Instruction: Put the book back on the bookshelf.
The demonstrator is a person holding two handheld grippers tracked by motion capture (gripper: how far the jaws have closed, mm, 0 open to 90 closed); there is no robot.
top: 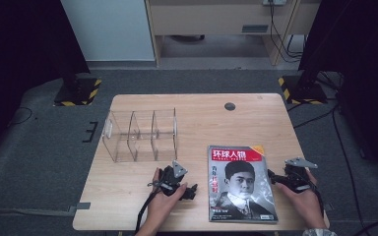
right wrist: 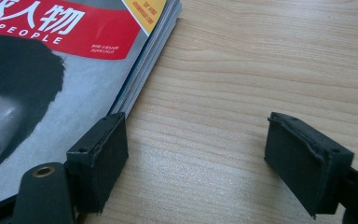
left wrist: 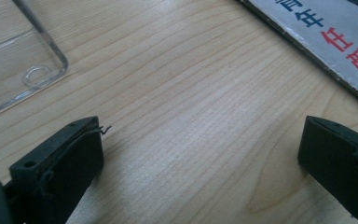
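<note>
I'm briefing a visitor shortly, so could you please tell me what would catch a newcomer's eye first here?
First, the magazine with its red title band and black-and-white portrait, lying flat at the near right of the wooden table. Next, the clear three-compartment rack, standing at the table's left. The left tool and right tool, both open, flank the magazine.

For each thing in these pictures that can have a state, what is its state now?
magazine: closed, lying flat on the table, cover up.
clear divider rack: upright, all compartments empty.
left gripper: open, nothing between its jaws, beside the magazine's left edge.
right gripper: open, holding nothing, one jaw over the magazine's right edge.
</note>
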